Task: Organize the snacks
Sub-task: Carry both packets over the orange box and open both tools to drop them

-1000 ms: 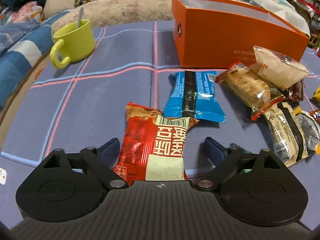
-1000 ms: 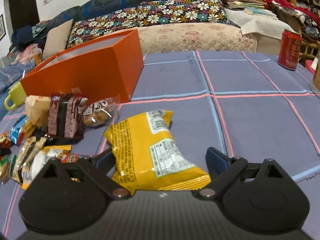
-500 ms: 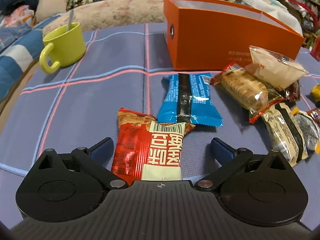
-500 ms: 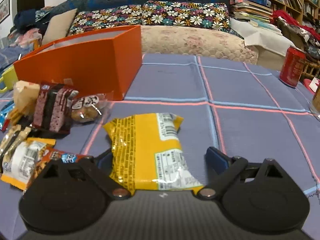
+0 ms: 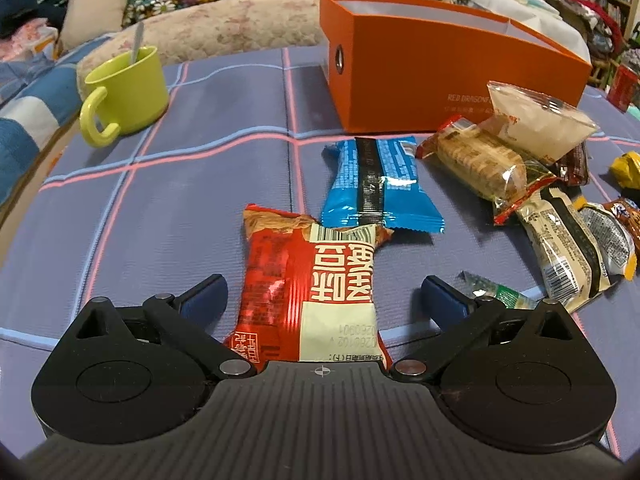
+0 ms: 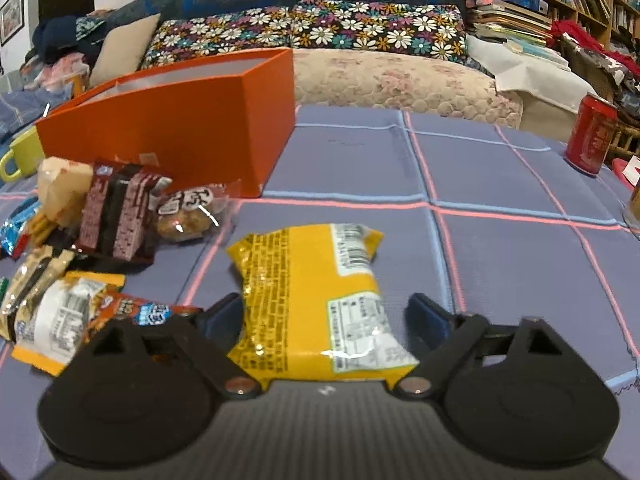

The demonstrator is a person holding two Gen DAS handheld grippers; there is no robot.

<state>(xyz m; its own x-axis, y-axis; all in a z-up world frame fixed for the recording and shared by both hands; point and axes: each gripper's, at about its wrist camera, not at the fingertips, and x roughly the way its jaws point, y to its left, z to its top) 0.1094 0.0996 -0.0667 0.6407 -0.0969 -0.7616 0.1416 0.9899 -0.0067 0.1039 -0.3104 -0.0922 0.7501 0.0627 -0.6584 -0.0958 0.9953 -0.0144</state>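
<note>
Left gripper [image 5: 322, 294] fingers just closing slightly, still wide, astride red foil snack packet [image 5: 310, 288] on table, untouched; right gripper [image 6: 326, 316] wide astride yellow foil packet [image 6: 316, 300]

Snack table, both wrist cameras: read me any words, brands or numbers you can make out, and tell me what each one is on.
"RED DRAGON...", cut off by a clear packet: orange box.
Large Chinese characters, upside down: red snack packet; its date digits are too blurred.
Fine print, barcode: yellow packet, unreadable.
Red can: lettering too blurred.
</note>
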